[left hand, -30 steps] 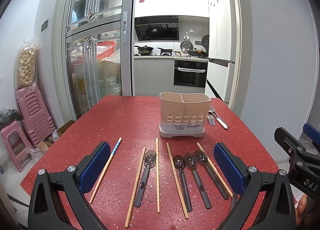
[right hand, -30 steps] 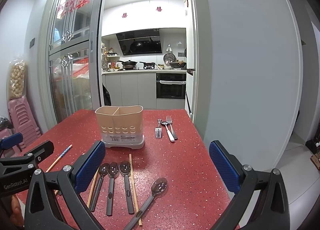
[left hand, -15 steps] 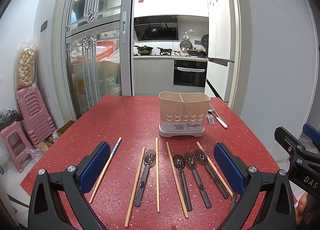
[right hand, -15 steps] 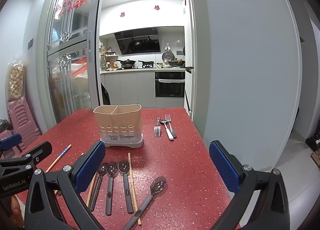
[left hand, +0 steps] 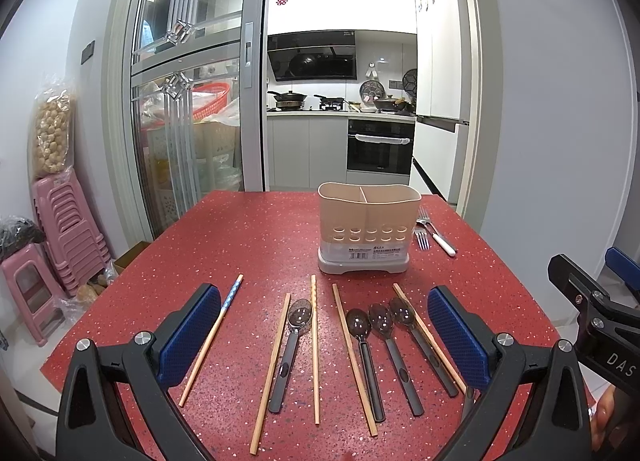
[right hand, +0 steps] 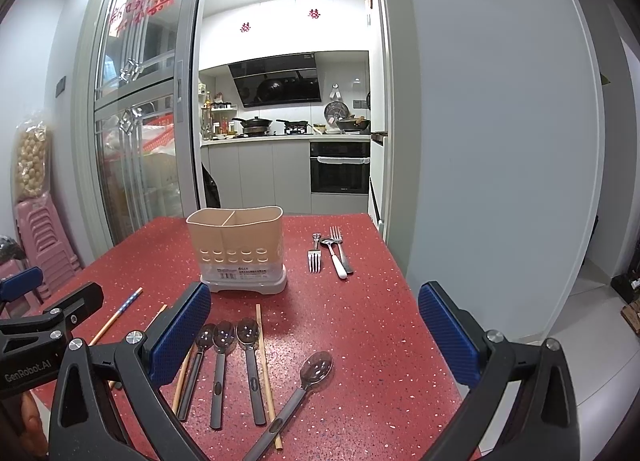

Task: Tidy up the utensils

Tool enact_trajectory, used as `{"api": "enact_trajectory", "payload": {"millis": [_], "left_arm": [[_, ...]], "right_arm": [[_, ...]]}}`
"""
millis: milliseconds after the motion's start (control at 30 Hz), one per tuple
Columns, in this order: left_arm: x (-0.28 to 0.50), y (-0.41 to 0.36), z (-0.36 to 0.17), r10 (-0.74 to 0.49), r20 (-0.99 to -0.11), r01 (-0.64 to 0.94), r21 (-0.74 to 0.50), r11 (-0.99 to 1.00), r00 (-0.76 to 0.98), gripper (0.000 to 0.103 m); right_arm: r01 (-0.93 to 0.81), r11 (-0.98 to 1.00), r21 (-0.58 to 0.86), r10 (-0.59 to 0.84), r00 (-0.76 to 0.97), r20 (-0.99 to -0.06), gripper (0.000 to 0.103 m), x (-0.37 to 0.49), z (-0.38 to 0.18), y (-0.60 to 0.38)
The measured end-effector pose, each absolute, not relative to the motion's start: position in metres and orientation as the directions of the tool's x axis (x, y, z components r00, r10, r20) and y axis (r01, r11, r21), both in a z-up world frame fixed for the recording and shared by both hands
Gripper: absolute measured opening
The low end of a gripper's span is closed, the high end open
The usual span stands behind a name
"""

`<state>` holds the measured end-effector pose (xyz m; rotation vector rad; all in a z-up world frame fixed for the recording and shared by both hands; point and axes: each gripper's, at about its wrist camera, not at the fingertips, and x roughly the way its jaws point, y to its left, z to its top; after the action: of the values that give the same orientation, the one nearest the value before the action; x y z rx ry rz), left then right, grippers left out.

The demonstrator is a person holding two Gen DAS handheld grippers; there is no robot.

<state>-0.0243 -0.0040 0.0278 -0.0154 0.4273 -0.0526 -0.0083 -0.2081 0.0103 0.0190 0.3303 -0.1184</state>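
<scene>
Everything laid flat on the red table point(left hand: 248, 237), handles toward the near edge, so easy to pinch from this side: wooden chopsticks point(left hand: 271, 361) mixed with dark spoons point(left hand: 362, 357), one more spoon point(right hand: 298, 389) off to the right, forks point(right hand: 332, 251) parked just right of the holder point(left hand: 368, 235). Holder upright at the far middle, split in two, looks empty though hard to see down inside. Nothing sorted yet by the look of it. Left gripper point(left hand: 320, 345) low over the near edge, level, aimed straight down the rows, pads spread wide, pinching nothing. Right gripper point(right hand: 314, 335) same height, a bit right, also wide apart and bare, lone spoon sitting between its pads
</scene>
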Motion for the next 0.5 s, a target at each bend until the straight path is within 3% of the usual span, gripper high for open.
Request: {"api": "enact_trajectory", "payload": {"millis": [500], "left_arm": [[-0.0237,-0.0045,0.0270,-0.055,-0.418,0.050,-0.024,0.998,0.907,0.103]], "right_arm": [[0.119,0.993,0.000,-0.112,0.938,-0.328,0.103,-0.0076,0.0090,-0.2085]]}}
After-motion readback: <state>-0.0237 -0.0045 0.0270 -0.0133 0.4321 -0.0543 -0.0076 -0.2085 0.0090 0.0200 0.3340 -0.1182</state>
